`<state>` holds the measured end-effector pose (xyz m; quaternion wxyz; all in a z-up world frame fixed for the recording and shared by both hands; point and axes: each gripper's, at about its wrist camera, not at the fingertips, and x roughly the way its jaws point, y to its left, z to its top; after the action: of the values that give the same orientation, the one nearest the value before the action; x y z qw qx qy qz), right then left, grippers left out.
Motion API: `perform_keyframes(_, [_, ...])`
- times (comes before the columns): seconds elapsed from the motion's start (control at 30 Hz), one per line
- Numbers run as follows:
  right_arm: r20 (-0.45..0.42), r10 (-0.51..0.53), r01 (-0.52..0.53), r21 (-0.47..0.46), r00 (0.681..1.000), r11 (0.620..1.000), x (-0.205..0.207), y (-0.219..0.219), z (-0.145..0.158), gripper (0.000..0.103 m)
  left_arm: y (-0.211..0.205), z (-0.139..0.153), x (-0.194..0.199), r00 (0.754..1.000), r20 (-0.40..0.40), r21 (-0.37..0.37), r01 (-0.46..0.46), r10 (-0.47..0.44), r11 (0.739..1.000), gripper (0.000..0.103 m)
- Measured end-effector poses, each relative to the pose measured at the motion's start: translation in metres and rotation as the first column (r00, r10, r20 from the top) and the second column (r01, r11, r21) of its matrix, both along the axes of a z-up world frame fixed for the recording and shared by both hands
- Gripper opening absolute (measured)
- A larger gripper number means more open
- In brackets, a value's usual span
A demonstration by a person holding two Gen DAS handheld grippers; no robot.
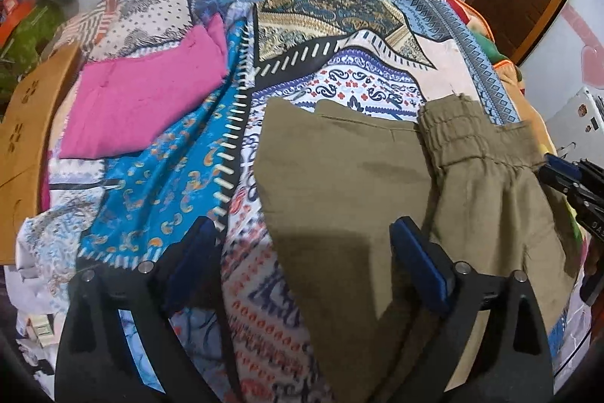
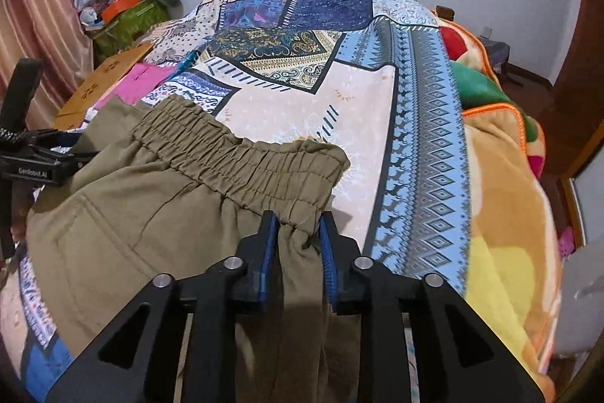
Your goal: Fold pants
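writing: "genrobot.ai" on the left hand-held gripper [image 2: 37, 169]
left hand-held gripper: spread wide, nothing between, over the olive pants [image 1: 339, 176]
right hand-held gripper [image 2: 298, 244]: nearly closed, pinching the pants' gathered waistband [image 2: 234, 157]
pants: flat on the patterned bedspread [image 2: 358, 123], near edge
open room: bare bedspread beyond waistband; folded pink cloth [image 1: 143, 101] well apart

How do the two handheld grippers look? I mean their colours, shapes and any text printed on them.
Both are alike: the left gripper and the right gripper have matte black angular frames with triangular cut-outs, silver round bolt heads at the joints, and two flat fingers lined with blue ribbed pads. On the left gripper's body, in the right wrist view, small white lettering reads roughly "GenRobot.AI".
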<state>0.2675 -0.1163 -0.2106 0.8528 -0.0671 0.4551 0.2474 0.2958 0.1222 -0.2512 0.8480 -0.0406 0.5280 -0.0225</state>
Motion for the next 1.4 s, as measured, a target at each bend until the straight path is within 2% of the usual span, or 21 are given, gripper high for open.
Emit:
perform_keyframes(0.03, [0.008,-0.002,0.002,-0.011,1.0,1.0,-0.004,-0.002,0.005,0.025,0.002,0.005,-0.005,1.0,0.008,-0.008,0.0,0.0,1.0,0.096])
perform_keyframes(0.1, [0.028,-0.005,0.005,-0.002,1.0,1.0,-0.016,-0.011,0.016,0.037,0.007,0.012,-0.015,1.0,0.017,-0.04,-0.004,0.005,0.999,0.096])
perform_keyframes(0.13, [0.037,-0.01,0.01,0.009,0.999,1.0,-0.022,-0.015,0.02,0.05,0.01,0.015,-0.019,1.0,0.018,-0.055,-0.007,0.008,0.998,0.096])
perform_keyframes(0.17, [0.047,-0.019,0.018,0.019,0.999,1.0,-0.028,-0.02,0.024,0.057,0.013,0.017,-0.024,1.0,0.017,-0.067,-0.009,0.01,0.998,0.096])
perform_keyframes(0.23, [0.063,-0.038,0.036,0.034,0.997,0.999,-0.041,-0.029,0.031,0.059,0.016,0.018,-0.033,1.0,0.012,-0.084,-0.012,0.013,0.996,0.096])
perform_keyframes(0.37, [0.011,-0.088,0.087,0.085,0.996,0.993,-0.06,-0.048,0.03,0.061,0.017,0.013,-0.047,1.0,-0.012,-0.11,-0.008,0.007,0.994,0.096])
perform_keyframes(0.57, [-0.092,-0.135,0.146,0.129,0.987,0.981,-0.074,-0.056,0.001,0.063,0.01,-0.002,-0.053,0.999,-0.041,-0.154,-0.012,0.005,0.988,0.089])
perform_keyframes(0.7, [-0.154,-0.145,0.168,0.149,0.977,0.974,-0.071,-0.054,-0.02,0.063,0.0,-0.002,-0.048,0.999,-0.024,-0.134,0.017,-0.02,0.991,0.086])
perform_keyframes(0.9, [-0.247,-0.177,0.242,0.265,0.953,0.933,-0.052,-0.064,-0.045,0.067,-0.017,-0.003,-0.03,0.998,-0.012,-0.098,0.059,-0.06,0.993,0.082])
perform_keyframes(1.0, [-0.266,-0.18,0.258,0.295,0.947,0.92,-0.045,-0.067,-0.051,0.065,-0.019,-0.002,-0.026,0.998,-0.006,-0.096,0.056,-0.057,0.994,0.074])
perform_keyframes(1.1, [-0.255,-0.169,0.242,0.286,0.952,0.927,-0.043,-0.064,-0.05,0.06,-0.024,0.002,-0.024,0.998,0.007,-0.111,0.062,-0.061,0.992,0.051])
perform_keyframes(1.13, [-0.25,-0.168,0.239,0.284,0.953,0.929,-0.042,-0.063,-0.05,0.053,-0.027,0.003,-0.023,0.997,0.007,-0.123,0.071,-0.071,0.99,0.038])
perform_keyframes(1.17, [-0.246,-0.17,0.238,0.283,0.954,0.929,-0.042,-0.063,-0.049,0.046,-0.03,0.003,-0.022,0.997,0.004,-0.118,0.076,-0.076,0.99,0.034])
perform_keyframes(1.3, [-0.226,-0.164,0.223,0.268,0.96,0.937,-0.039,-0.061,-0.046,0.033,-0.037,0.003,-0.017,0.996,0.007,-0.092,0.089,-0.088,0.992,0.023])
perform_keyframes(1.37, [-0.195,-0.156,0.204,0.255,0.968,0.945,-0.041,-0.059,-0.041,0.022,-0.039,0.006,-0.015,0.997,0.014,-0.077,0.082,-0.082,0.994,0.011])
perform_keyframes(1.4, [-0.179,-0.15,0.192,0.252,0.972,0.949,-0.041,-0.058,-0.038,0.018,-0.04,0.008,-0.015,0.997,0.022,-0.046,0.074,-0.073,0.996,0.009])
